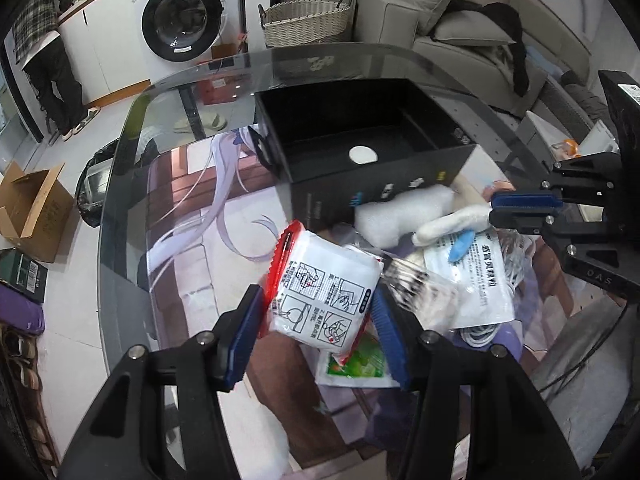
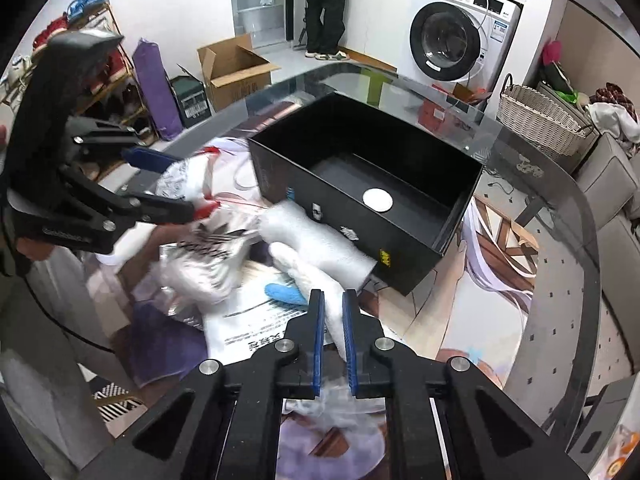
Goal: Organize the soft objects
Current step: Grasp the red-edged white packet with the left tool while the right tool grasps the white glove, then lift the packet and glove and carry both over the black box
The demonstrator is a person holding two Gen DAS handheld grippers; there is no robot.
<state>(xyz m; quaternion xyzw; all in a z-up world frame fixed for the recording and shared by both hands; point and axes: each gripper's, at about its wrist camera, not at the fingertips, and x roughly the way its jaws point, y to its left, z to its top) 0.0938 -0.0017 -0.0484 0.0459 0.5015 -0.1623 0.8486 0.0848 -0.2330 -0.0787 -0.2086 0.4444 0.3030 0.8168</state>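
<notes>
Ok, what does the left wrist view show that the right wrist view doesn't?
Only the left wrist view: the printed face of the red-edged white packet clamped in the left claw, and a green packet under it. Only the right wrist view: the shoe rack, and the right claw shut on the white soft toy. Both: the open black box, washing machine and wicker basket.

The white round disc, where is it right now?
In both wrist views the white disc lies on the floor of the open black box, beyond the pile of packets.
</notes>
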